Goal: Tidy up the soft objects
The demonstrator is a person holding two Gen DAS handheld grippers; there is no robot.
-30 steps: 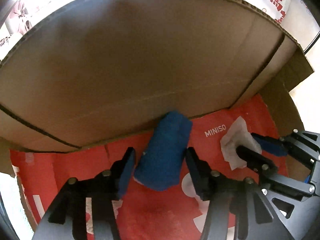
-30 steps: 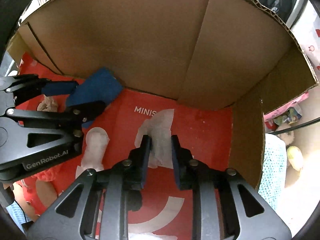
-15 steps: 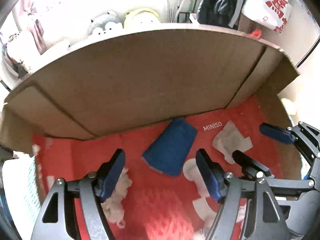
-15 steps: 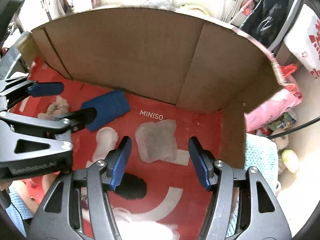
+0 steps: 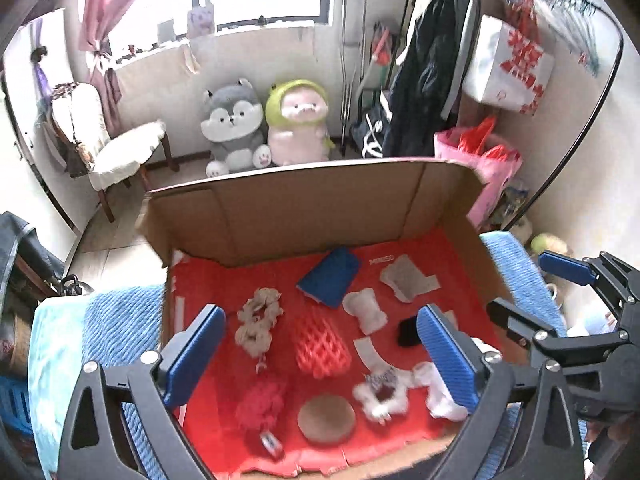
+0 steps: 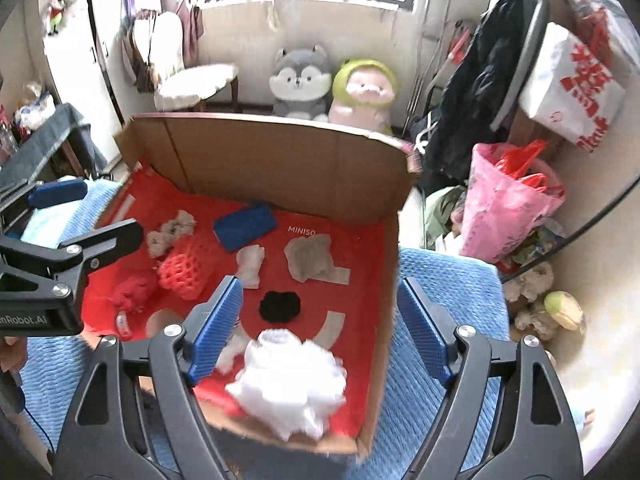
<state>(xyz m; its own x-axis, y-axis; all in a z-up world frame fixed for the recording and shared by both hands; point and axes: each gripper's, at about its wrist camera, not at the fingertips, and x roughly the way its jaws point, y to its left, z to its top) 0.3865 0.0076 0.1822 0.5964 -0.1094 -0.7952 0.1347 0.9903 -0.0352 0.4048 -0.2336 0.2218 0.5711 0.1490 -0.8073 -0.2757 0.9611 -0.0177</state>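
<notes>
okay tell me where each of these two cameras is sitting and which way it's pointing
Left wrist: sits on the left gripper, looking down into the cardboard box; its own open blue-padded fingers show, the right gripper at right.
Right wrist: on the right gripper, looking down over the box's right side; the left gripper at left.
Shared: the box, blue cloth, two plush toys.
</notes>
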